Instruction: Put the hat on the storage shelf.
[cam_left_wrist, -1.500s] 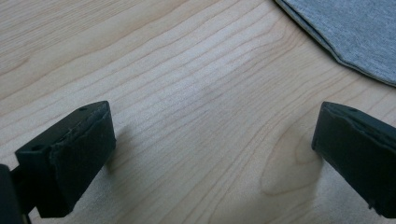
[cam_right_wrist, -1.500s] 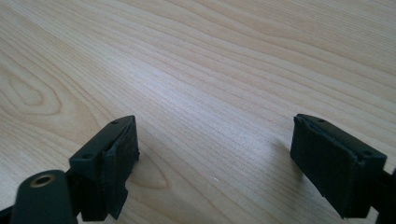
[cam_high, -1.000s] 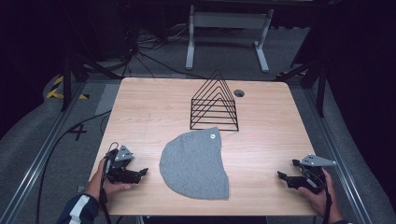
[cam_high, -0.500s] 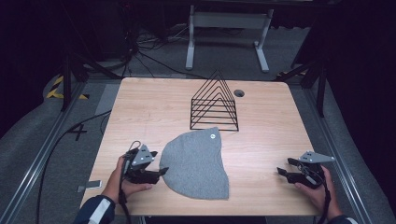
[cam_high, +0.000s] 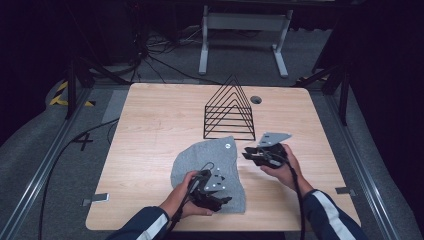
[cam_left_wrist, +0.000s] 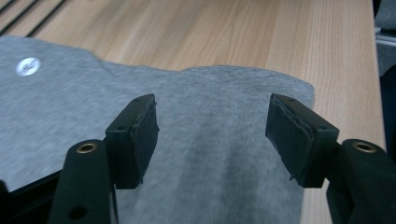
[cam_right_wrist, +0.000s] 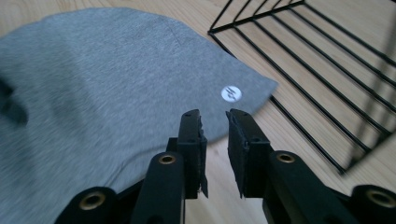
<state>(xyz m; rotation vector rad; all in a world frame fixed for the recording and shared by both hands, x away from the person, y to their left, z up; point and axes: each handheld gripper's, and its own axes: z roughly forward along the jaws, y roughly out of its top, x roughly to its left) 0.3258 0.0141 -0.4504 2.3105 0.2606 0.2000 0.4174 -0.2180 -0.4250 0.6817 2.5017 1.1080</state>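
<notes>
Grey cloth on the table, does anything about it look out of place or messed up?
Nothing stands out. The cloth lies flat and whole on the table, its far corner close to the wire rack. The left tool is over its near part with jaws apart; the right tool is at its far right edge, jaws narrow with nothing between them.

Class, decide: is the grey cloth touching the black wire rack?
Cannot tell. In the right gripper view the cloth tip reaches the rack base wire, with neither gap nor contact plain.
</notes>
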